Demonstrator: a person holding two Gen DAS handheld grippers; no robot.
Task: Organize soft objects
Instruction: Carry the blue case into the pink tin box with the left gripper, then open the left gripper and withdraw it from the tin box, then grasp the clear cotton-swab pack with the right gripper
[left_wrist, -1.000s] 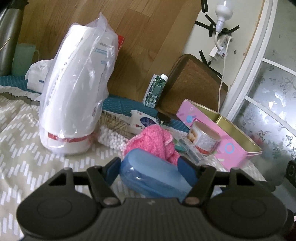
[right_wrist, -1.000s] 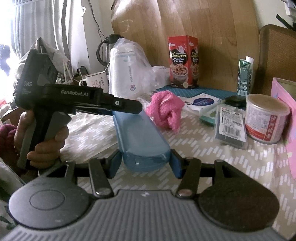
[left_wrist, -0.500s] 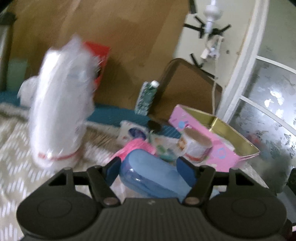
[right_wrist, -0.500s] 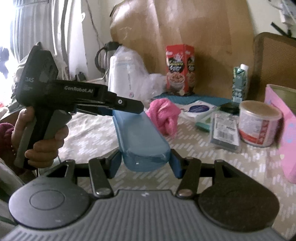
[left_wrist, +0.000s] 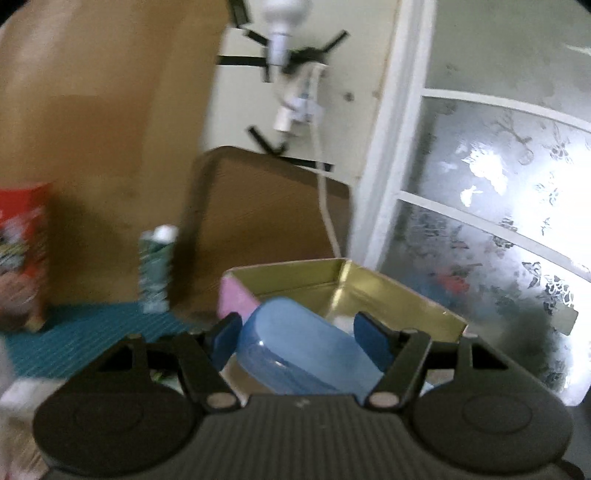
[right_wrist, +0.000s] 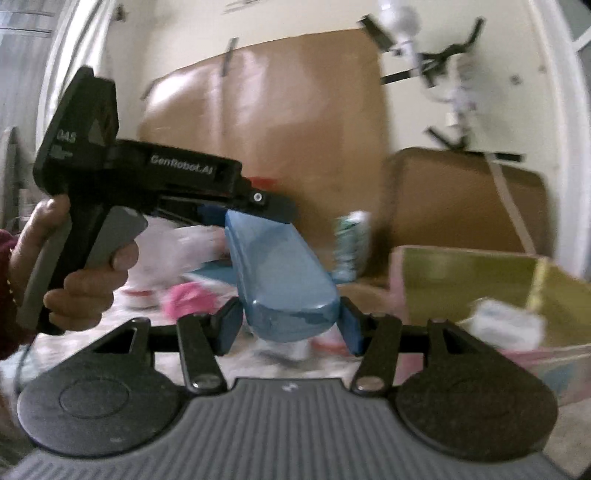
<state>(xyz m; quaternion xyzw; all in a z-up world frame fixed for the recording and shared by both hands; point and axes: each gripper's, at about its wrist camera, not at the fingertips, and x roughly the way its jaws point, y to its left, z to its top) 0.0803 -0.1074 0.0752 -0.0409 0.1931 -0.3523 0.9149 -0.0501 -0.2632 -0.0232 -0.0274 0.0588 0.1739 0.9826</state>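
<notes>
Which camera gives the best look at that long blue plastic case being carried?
The right wrist view: the blue case shows nearly end to end, held by both the left gripper and right gripper. The left wrist view shows only one rounded end.

A cream wall (left_wrist: 236, 110) with taped cardboard (left_wrist: 110, 129) meets a bright, white-framed frosted window (left_wrist: 498, 192).

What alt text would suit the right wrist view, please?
Two hand-held grippers carry a long blue plastic case between them: the right clamps its near end, the left, gripped by a hand, its far end. An open pink tin stands to the right.
</notes>
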